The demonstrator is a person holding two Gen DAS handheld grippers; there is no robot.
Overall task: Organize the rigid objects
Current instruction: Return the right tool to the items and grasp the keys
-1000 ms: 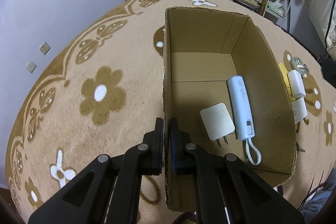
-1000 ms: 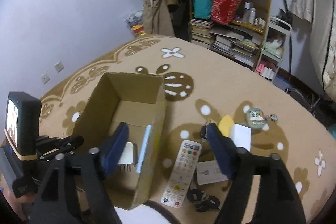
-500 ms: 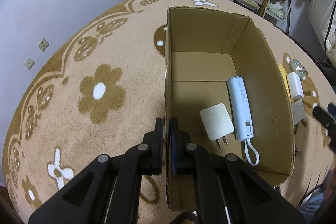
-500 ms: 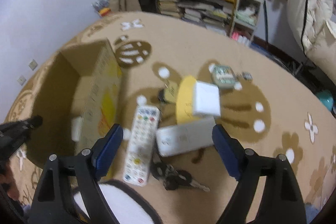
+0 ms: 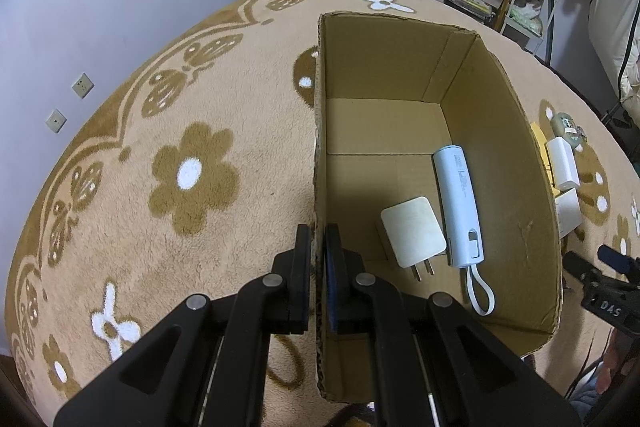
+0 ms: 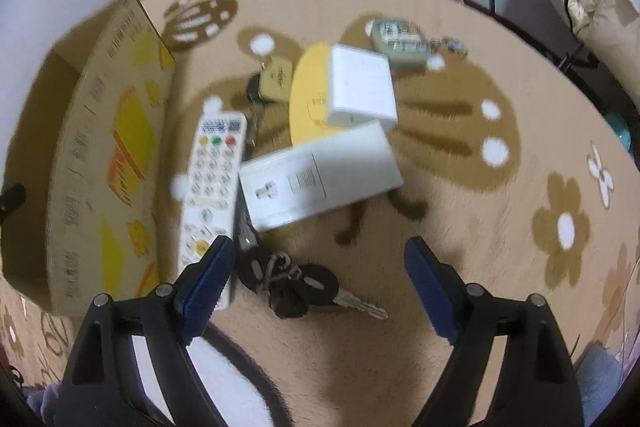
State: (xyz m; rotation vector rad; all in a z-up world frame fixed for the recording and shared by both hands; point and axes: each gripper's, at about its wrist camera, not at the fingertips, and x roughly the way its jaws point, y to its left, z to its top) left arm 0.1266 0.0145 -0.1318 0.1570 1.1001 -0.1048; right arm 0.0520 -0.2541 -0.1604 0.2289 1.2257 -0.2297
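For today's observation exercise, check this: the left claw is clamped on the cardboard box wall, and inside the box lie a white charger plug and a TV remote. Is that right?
Not quite. The left claw does clamp the cardboard box wall, and the white charger plug is inside, but beside it lies a pale blue power bank, as the left wrist view shows. The remote lies on the carpet outside.

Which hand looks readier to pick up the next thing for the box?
Right: its tool hangs open above the keys, while the left tool is shut on the cardboard box wall.
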